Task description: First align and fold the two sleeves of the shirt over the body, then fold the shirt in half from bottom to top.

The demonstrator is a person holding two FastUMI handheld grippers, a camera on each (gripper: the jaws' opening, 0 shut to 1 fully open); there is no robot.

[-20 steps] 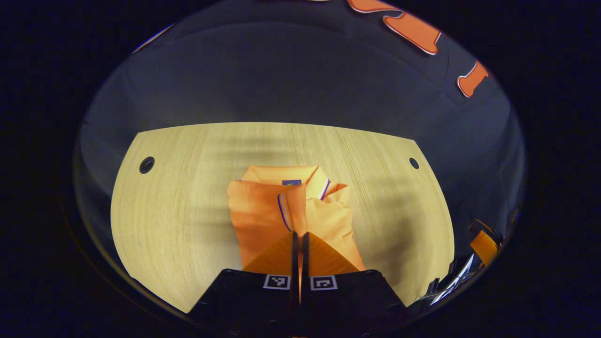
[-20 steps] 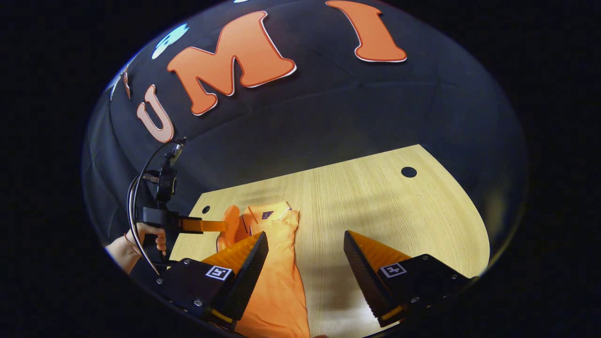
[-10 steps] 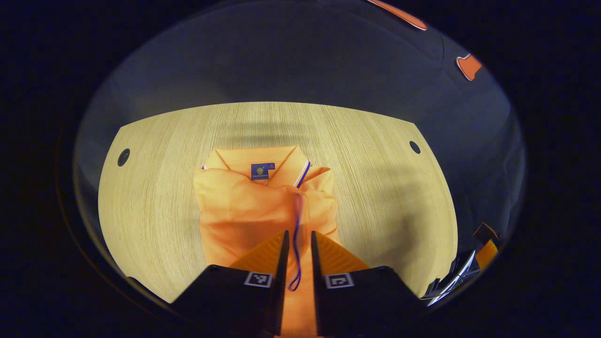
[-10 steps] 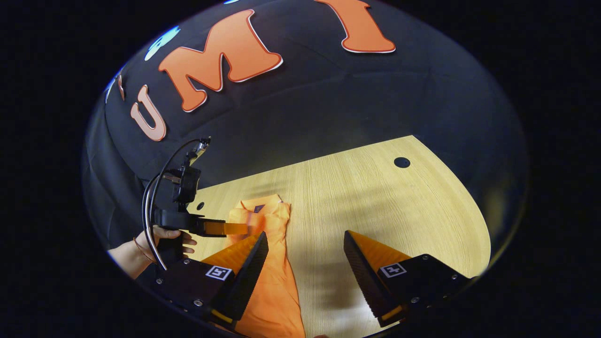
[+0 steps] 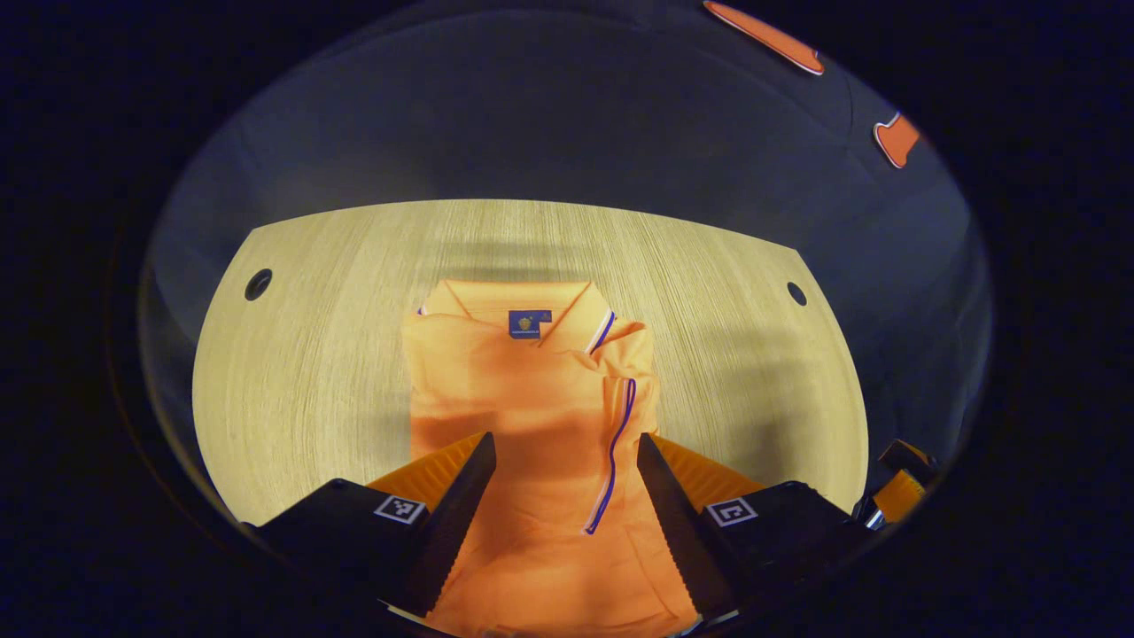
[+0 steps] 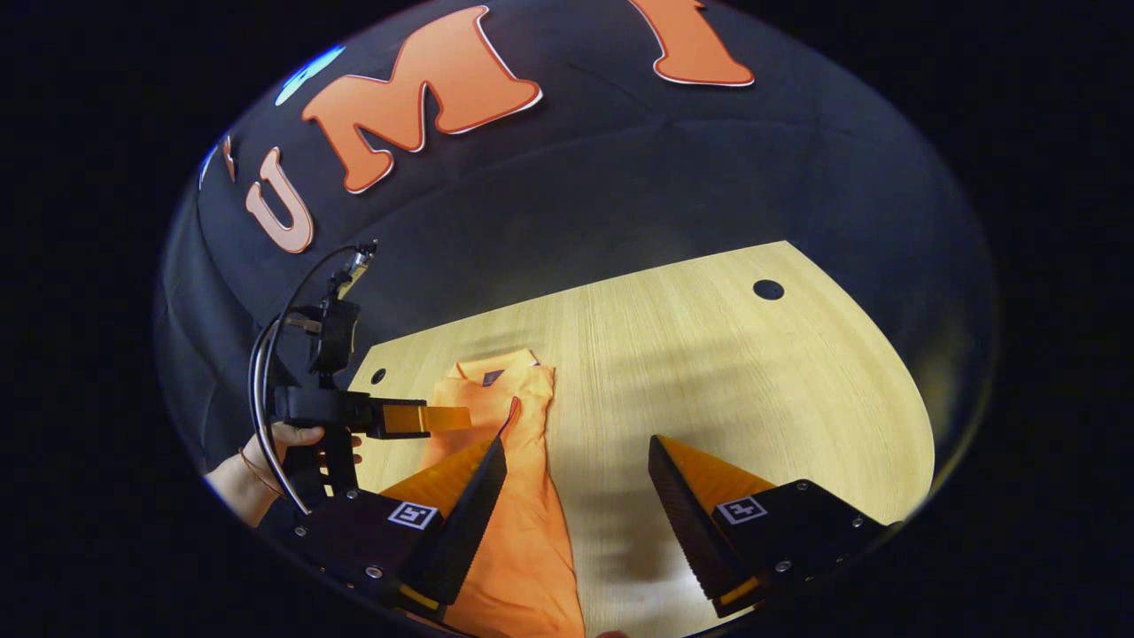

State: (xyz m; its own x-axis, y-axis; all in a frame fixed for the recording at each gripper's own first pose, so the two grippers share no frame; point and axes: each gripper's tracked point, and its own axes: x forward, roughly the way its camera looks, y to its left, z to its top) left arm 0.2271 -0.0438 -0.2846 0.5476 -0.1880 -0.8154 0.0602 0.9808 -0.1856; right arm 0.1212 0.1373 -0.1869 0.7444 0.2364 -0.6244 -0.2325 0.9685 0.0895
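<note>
Released sleeve point(image 5: 611, 443) lies between left gripper's point(image 5: 563, 461) spread jaws.

Wooden table point(image 5: 337, 301), two round holes point(image 5: 259, 284)

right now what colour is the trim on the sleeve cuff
Blue and white striping on the orange sleeve cuff, clearest in the left gripper view.

So the counter point(image 5: 337, 354) is a pale wood-grain top with a curved far edge and two small round black holes, one near the far left corner point(image 5: 259, 284) and one near the far right point(image 5: 796, 293). An orange polo shirt point(image 5: 523, 399) lies flat between those holes, collar toward the far edge, blue-and-white-trimmed sleeve folded over its body.
</note>
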